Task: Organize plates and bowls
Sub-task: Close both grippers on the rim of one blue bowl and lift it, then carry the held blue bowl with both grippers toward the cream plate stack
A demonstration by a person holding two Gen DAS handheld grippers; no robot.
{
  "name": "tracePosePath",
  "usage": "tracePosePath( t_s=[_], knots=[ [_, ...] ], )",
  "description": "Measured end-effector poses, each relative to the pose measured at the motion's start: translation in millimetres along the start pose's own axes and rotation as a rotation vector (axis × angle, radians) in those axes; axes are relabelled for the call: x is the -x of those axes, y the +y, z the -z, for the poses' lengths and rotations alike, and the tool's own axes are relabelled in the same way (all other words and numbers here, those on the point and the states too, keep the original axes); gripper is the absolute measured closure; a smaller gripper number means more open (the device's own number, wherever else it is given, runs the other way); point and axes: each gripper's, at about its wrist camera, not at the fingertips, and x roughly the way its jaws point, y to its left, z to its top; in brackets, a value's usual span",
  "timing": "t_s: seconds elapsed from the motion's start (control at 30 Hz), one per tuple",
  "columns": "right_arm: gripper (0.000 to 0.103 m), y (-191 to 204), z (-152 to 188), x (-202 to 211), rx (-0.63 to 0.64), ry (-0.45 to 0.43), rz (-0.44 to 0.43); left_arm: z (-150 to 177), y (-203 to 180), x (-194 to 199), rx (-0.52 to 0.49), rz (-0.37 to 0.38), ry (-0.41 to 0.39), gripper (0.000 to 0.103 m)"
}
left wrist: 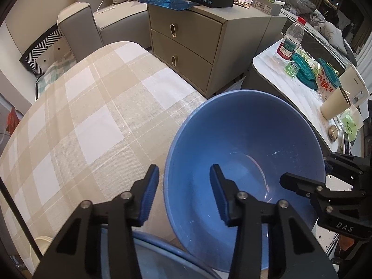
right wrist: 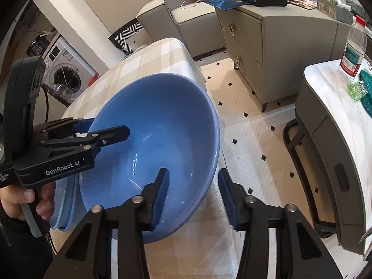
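Observation:
A large blue bowl [left wrist: 244, 144] [right wrist: 158, 134] sits at the edge of a table covered with a beige checked cloth [left wrist: 93, 116], on top of paler blue dishes [left wrist: 151, 255] [right wrist: 62, 209]. My left gripper [left wrist: 184, 195] [right wrist: 107, 126] straddles the bowl's left rim, one finger inside and one outside, shut on the wall. My right gripper [right wrist: 194, 193] [left wrist: 307, 169] is clamped on the opposite rim in the same way. A person's hand [right wrist: 21, 200] holds the left gripper's handle.
Past the table stands a grey two-drawer cabinet [left wrist: 186, 46] with boxes on top. To the right, a white side table [left wrist: 274, 74] carries a water bottle [left wrist: 290, 39], teal lids and a cup. A sofa [left wrist: 81, 23] is at the back, a washing machine [right wrist: 65, 74] on the left.

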Motion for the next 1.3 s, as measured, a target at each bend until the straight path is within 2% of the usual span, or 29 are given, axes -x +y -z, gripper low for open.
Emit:
tracePosePath(
  t_s=[0.07,0.13,0.3,0.67,0.73,0.87,1.3],
  knots=[
    [0.071,1,1,0,0.0,-0.002,-0.002,0,0,0,-0.003,0.003,0.0,0.063],
    [0.073,3,1,0,0.007,-0.005,0.009,1,-1,1,-0.001,0.015,0.0,0.071],
    [0.077,3,2,2,0.006,-0.011,0.031,1,-1,1,0.007,0.02,-0.006,0.074],
    [0.079,3,-3,11,-0.012,-0.042,0.061,-5,-7,13,0.015,0.022,-0.041,0.074],
    [0.082,3,-2,11,-0.008,-0.049,0.07,-5,-6,13,0.015,0.023,-0.041,0.074],
    [0.089,1,0,13,-0.021,-0.054,0.065,-4,-2,8,0.027,0.058,-0.024,0.075],
    [0.091,-15,5,5,-0.054,-0.027,0.038,-2,-8,-1,0.012,0.087,0.0,0.081]
  ],
)
